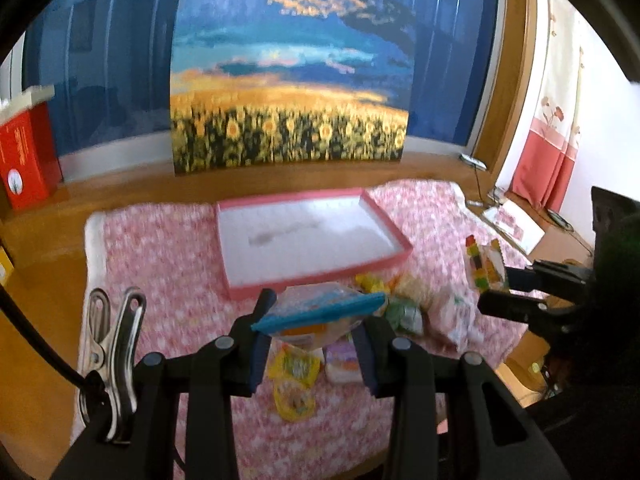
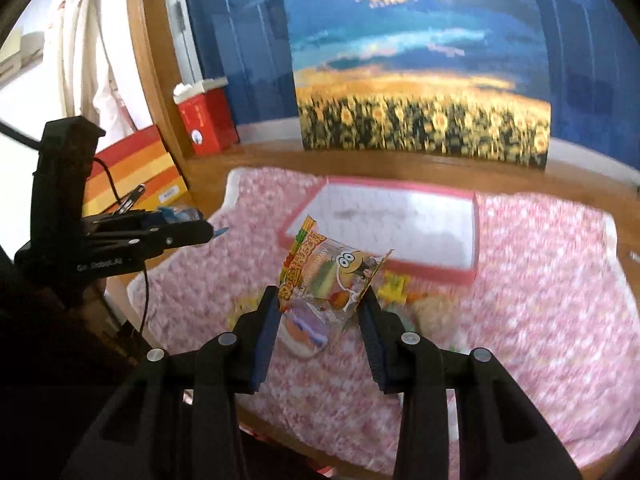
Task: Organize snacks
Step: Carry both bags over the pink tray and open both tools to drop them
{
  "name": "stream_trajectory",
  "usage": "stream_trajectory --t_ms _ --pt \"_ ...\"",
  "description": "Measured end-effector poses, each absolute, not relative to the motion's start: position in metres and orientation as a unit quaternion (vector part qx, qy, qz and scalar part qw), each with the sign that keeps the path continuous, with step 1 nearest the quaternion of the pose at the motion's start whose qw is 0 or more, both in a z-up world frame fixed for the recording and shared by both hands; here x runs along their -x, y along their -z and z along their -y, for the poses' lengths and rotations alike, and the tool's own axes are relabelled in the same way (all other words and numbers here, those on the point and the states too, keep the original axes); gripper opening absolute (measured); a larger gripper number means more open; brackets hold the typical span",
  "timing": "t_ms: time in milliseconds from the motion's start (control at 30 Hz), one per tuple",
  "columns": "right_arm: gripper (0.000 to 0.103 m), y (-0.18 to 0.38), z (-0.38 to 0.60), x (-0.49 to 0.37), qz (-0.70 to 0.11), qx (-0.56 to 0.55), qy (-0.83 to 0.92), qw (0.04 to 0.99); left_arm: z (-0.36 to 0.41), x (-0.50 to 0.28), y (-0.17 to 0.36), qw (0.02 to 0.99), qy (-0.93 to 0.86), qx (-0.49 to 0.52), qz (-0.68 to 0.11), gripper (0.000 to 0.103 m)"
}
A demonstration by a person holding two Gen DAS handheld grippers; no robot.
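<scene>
A pink-rimmed white tray (image 1: pixel 240 292) lies on the pink blanket; it also shows in the right wrist view (image 2: pixel 472 276). My left gripper (image 1: pixel 314 316) is shut on a clear snack bag with a blue top strip (image 1: pixel 320 310), held above the blanket in front of the tray. My right gripper (image 2: pixel 322 300) is shut on a clear candy bag with a cartoon face (image 2: pixel 332 276), also lifted. Below them lies a pile of snacks (image 1: pixel 404 308), with a yellow packet (image 1: pixel 294 384) and a purple-white packet (image 1: pixel 342 364). The left gripper shows in the right wrist view (image 2: pixel 200 226).
The pink blanket (image 1: pixel 168 264) covers a wooden tabletop. A sunflower picture (image 1: pixel 288 136) stands behind the tray. A red box (image 1: pixel 26 156) stands far left, a striped orange box (image 2: pixel 136 172) beside it. A metal clip (image 1: pixel 112 344) hangs on the left gripper.
</scene>
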State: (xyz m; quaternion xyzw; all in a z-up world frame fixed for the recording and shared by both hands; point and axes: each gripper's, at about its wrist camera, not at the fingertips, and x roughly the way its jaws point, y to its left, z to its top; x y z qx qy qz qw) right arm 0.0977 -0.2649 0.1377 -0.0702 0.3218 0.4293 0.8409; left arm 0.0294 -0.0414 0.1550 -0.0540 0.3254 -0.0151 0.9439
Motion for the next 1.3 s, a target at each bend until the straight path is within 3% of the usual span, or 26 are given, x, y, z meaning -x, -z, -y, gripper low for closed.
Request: stream_trajectory --t_ms 233,1300 --pt "0.040 -0.154 0.260 -0.109 -0.292 0.080 -0.449 0.840 0.046 -0.042 -0.168 0.952 0.012 0.039 -0.305 0.039" --pt "0.040 -0.127 0.261 -0.199 -0.313 0.050 -0.414 0.853 0.032 -0.124 -0.135 0.938 -0.015 0.043 -0.343 0.039"
